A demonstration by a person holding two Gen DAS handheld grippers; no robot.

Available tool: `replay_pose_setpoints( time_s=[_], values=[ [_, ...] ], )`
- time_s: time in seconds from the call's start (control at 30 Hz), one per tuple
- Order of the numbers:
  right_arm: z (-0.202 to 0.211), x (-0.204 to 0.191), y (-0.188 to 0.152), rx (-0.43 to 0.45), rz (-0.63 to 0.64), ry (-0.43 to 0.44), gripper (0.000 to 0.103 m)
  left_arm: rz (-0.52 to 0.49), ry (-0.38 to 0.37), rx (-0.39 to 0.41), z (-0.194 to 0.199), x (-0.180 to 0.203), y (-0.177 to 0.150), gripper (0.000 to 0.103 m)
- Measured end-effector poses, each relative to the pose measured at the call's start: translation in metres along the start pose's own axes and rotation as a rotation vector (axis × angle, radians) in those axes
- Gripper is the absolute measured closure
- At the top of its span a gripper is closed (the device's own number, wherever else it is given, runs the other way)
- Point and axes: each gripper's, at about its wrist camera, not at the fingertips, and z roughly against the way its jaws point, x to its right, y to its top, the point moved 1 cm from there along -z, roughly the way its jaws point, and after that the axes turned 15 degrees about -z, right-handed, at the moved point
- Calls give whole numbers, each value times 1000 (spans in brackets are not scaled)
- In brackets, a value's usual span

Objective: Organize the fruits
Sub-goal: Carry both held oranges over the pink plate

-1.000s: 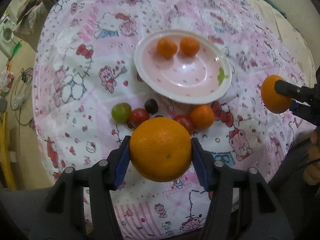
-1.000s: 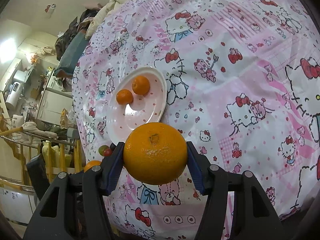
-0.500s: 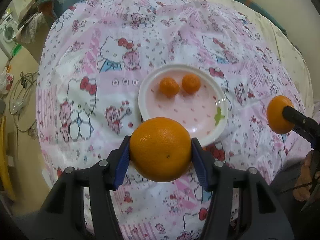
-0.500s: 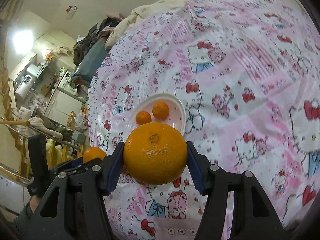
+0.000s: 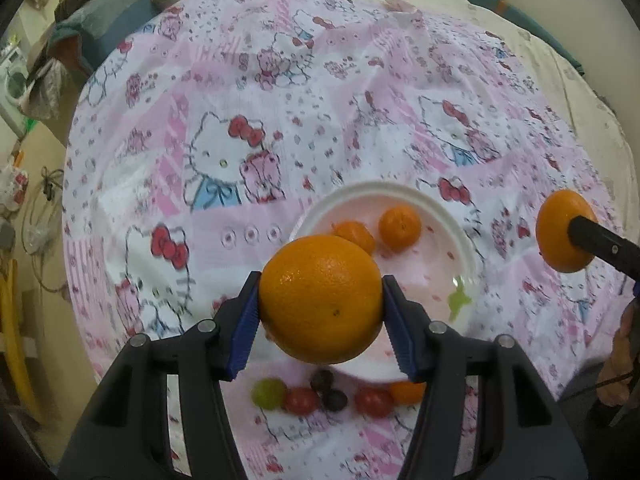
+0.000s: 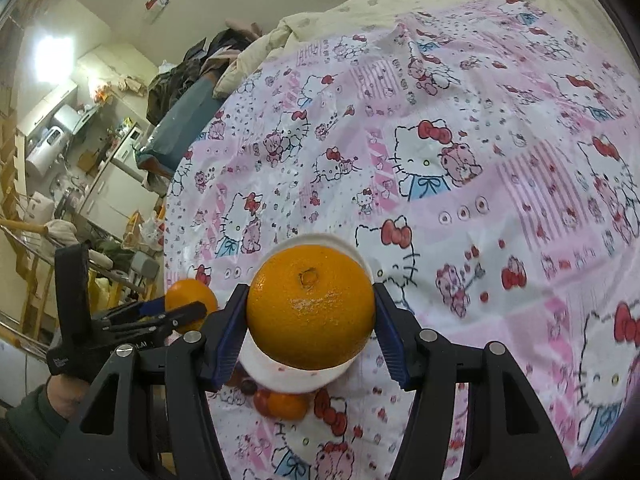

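Observation:
My left gripper (image 5: 322, 304) is shut on a large orange (image 5: 320, 298), held above the near rim of the white plate (image 5: 460, 236). Two small tangerines (image 5: 400, 227) lie in the plate. My right gripper (image 6: 310, 312) is shut on a second large orange (image 6: 311, 306), held above the same plate (image 6: 340, 245); this orange also shows in the left wrist view (image 5: 558, 236) to the right of the plate. A row of small fruits lies near the plate: a green grape (image 5: 268, 393), red tomatoes (image 5: 301, 400), dark grapes (image 5: 334, 400) and a small tangerine (image 5: 406, 393).
A pink cartoon-cat cloth (image 5: 240, 128) covers the round table. A cream quilt (image 6: 400, 4) and piled clothes (image 6: 188, 72) lie behind it. Kitchen furniture (image 6: 60, 140) stands off to the left. The left gripper with its orange (image 6: 190, 304) shows at the lower left of the right wrist view.
Both grippers have risen and tilted up with their oranges still held. The plate and the row of small fruits have slid lower in both views; more of the far cloth shows.

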Motion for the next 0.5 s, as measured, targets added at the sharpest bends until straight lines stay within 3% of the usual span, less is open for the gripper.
replay_pose_setpoints(
  time_s=[0.2, 0.5],
  values=[
    [-26, 2, 15, -48, -21, 7, 41, 15, -8, -33, -26, -10, 11, 49],
    [-85, 2, 28, -150, 13, -43, 41, -19, -53, -144, -73, 0, 1, 49]
  ],
)
